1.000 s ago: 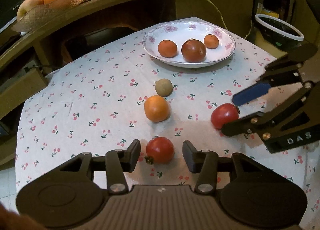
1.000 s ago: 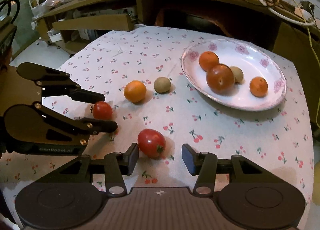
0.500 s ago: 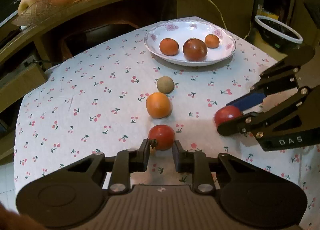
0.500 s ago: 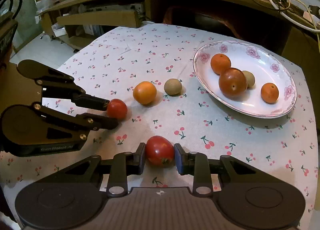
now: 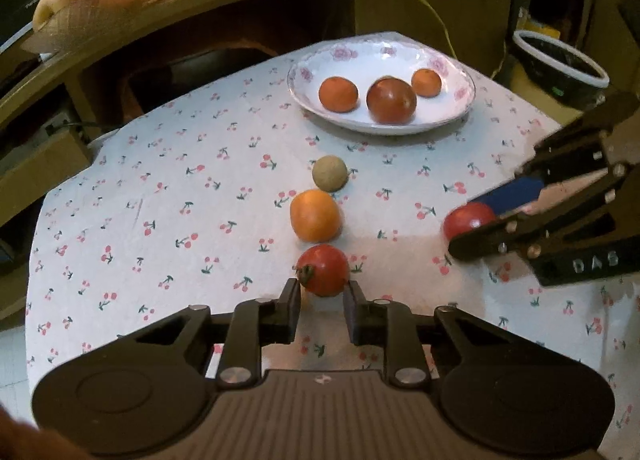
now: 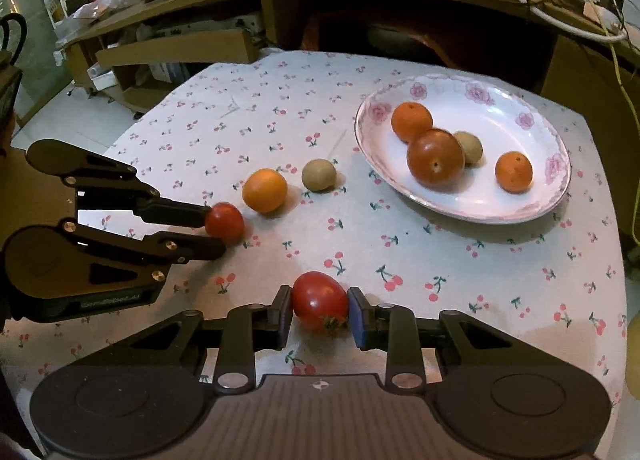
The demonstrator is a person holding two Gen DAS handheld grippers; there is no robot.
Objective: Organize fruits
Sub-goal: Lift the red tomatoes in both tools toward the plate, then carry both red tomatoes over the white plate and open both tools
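Left tongs (image 5: 320,306) pinching a small tomato (image 5: 323,270) at lower centre; right tongs (image 6: 320,314) pinching another tomato (image 6: 320,302). On tabletop (image 6: 500,284): orange (image 6: 265,190), brown fruit (image 6: 319,175) left. Plate (image 6: 520,111), upper right, holds four

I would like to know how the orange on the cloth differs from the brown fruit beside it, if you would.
The orange is larger and bright orange; the brown fruit is smaller and dull tan. The orange lies next to the tomato that the left gripper holds, whereas the brown fruit lies nearer the plate. Both are round and rest untouched on the cloth.
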